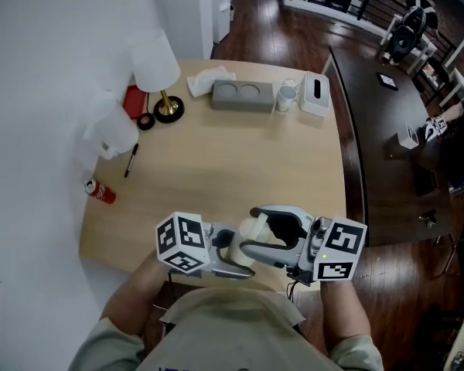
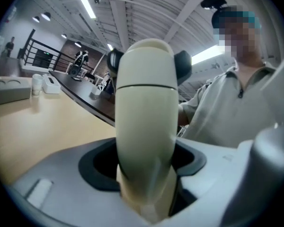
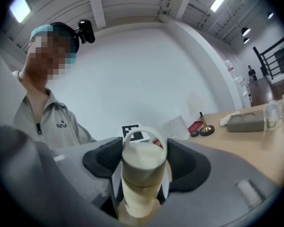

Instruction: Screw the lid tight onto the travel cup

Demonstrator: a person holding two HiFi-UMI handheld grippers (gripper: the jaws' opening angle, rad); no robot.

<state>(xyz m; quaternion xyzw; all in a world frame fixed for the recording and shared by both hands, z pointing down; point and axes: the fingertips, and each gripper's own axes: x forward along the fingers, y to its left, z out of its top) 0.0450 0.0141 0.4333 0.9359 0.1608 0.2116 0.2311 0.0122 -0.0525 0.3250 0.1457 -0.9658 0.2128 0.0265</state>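
Note:
A cream travel cup [image 1: 254,229] hangs in the air over the table's near edge, gripped from both sides. My left gripper [image 1: 236,255] is shut on one end. My right gripper [image 1: 275,234] is shut on the other, its dark pads on either side of the cup. In the left gripper view the cup [image 2: 146,112] runs straight out from the left gripper [image 2: 146,190] and shows a seam near its rounded far end. In the right gripper view the cup [image 3: 141,174] rises from the right gripper [image 3: 139,195], with a thin loop over its far end.
On the wooden table [image 1: 240,168] stand a white lamp [image 1: 156,66], a grey two-hole block [image 1: 242,96], a small glass [image 1: 286,96] and a white box [image 1: 315,96]. A red can [image 1: 100,192] and a pen [image 1: 130,161] lie at the left. A dark table [image 1: 387,122] is at the right.

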